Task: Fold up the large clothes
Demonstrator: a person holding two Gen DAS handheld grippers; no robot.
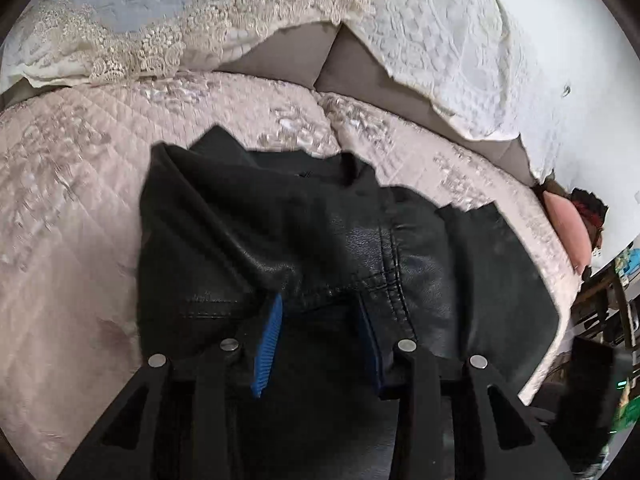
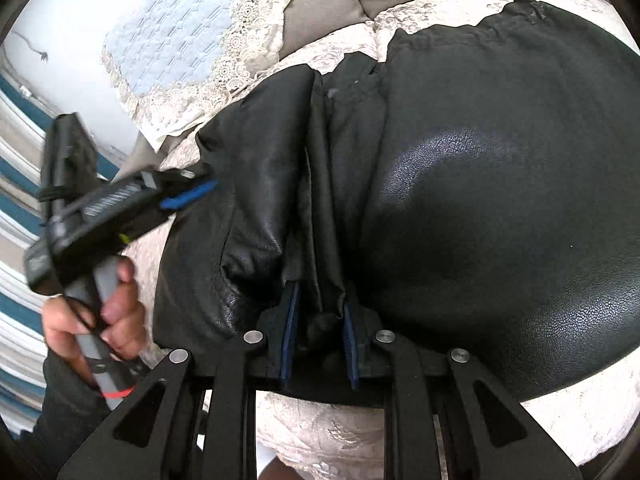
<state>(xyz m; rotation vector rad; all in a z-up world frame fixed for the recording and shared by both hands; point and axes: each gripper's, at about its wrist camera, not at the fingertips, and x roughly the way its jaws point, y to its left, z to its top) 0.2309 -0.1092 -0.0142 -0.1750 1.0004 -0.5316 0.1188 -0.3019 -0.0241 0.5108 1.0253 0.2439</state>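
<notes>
A black leather jacket (image 1: pixel 280 224) lies on the beige quilted sofa cover (image 1: pixel 72 208). In the left wrist view my left gripper (image 1: pixel 318 304) has its blue-padded jaws apart, with the jacket's leather between them and below them. In the right wrist view the jacket (image 2: pixel 500 200) fills the middle and right. My right gripper (image 2: pixel 318 300) has its jaws closed in on a gathered fold of the jacket's edge. The left gripper (image 2: pixel 188 196) shows at the left of that view, held by a hand (image 2: pixel 120 304), its tips at the jacket's left edge.
A cream lace-edged pillow (image 1: pixel 168 40) with a light blue centre and a white quilted throw (image 1: pixel 460 48) lie at the sofa back. A pink cushion (image 1: pixel 568 232) sits at the right end. Furniture clutter stands beyond the sofa's right edge.
</notes>
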